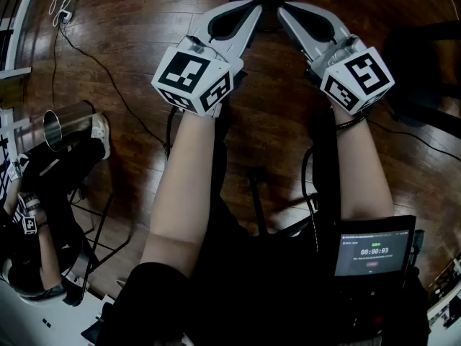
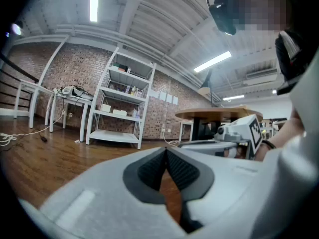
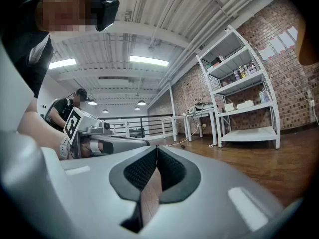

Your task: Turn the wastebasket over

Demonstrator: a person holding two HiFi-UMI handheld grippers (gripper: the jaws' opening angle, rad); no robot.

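Observation:
In the head view a shiny metal wastebasket (image 1: 66,125) stands at the far left on the wooden floor, its open mouth turned up toward me, well away from both grippers. My left gripper (image 1: 253,7) and right gripper (image 1: 283,9) are held out side by side, level above the floor, with their tips close together. In the left gripper view the left gripper (image 2: 166,149) has its pads meeting at the tip with nothing between them. The right gripper (image 3: 156,148) is likewise shut and empty. Each gripper view shows the other gripper beside it.
Another person (image 1: 39,215) in dark clothes sits at the left by the wastebasket. Cables (image 1: 108,78) run over the floor. A small screen (image 1: 373,251) hangs at my lower right. A white shelf unit (image 2: 124,103) and a round table (image 2: 219,114) stand by the brick wall.

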